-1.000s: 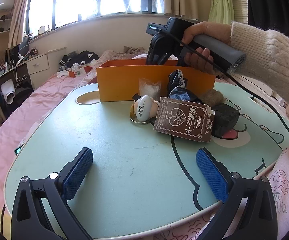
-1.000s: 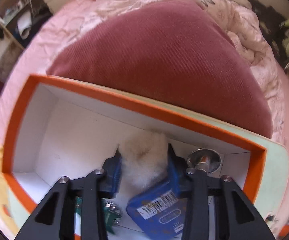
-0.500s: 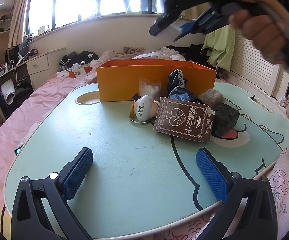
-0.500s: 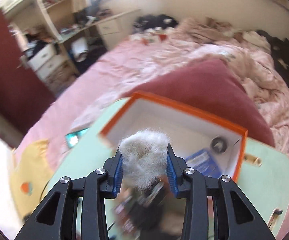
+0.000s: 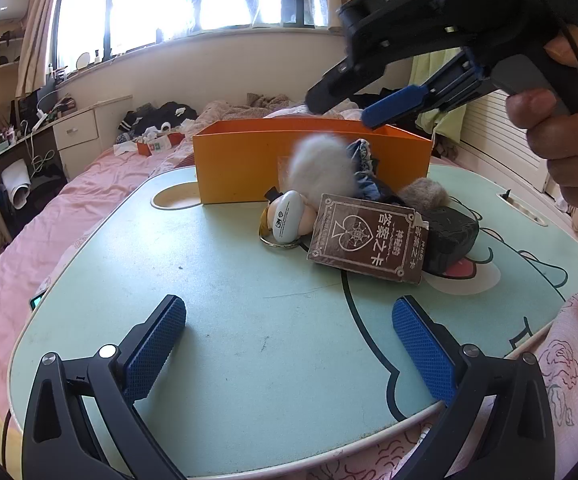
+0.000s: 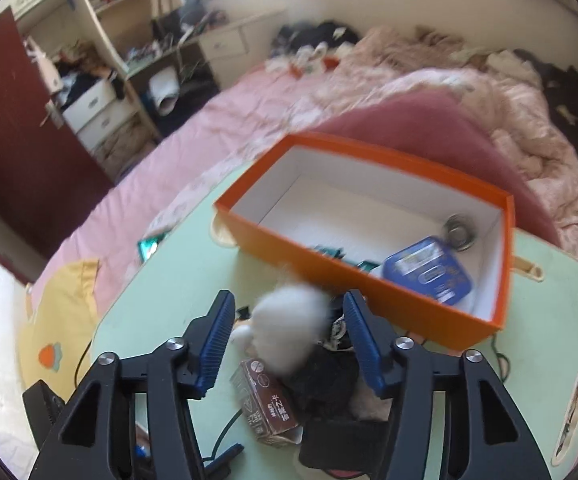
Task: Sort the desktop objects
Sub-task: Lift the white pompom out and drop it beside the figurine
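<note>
1. Right tool [image 6: 287, 338] hangs spread above the clutter, its pads clear of the white pompom [image 6: 289, 324], which sits blurred on the pile, outside the orange box [image 6: 353, 276].
2. Left tool [image 5: 289, 344] rests released and empty, low over the near surface [image 5: 249, 320].
3. Box holds a blue tin [image 6: 427, 274] at its right end; a card pack [image 5: 365, 242] and doll keychain [image 5: 289, 218] lie just near of it.
4. Judged best: close squarely on the pompom's middle, lift clear over the box wall, then let go well inside.
</note>
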`<state>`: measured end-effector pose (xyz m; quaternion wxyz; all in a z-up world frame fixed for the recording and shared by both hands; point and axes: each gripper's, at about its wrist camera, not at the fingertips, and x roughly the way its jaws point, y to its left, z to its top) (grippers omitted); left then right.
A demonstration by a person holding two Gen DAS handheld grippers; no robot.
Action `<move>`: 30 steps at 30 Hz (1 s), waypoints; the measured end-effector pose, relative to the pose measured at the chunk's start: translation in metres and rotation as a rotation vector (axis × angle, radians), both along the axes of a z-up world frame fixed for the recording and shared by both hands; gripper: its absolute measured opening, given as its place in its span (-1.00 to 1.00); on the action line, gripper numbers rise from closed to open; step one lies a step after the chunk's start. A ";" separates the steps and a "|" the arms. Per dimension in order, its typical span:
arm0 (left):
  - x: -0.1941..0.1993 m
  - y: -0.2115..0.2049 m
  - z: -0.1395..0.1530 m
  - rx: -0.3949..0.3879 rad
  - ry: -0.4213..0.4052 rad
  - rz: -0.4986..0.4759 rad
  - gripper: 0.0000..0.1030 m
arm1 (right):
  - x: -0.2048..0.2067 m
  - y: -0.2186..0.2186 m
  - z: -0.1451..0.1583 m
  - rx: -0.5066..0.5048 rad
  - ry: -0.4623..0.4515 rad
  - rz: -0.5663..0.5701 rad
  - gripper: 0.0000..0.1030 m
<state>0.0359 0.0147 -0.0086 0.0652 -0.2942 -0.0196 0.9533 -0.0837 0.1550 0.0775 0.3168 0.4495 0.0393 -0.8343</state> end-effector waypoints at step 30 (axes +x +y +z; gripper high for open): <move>0.003 0.000 0.000 0.010 -0.002 0.028 0.99 | 0.085 0.076 -0.085 0.183 0.054 -0.076 1.00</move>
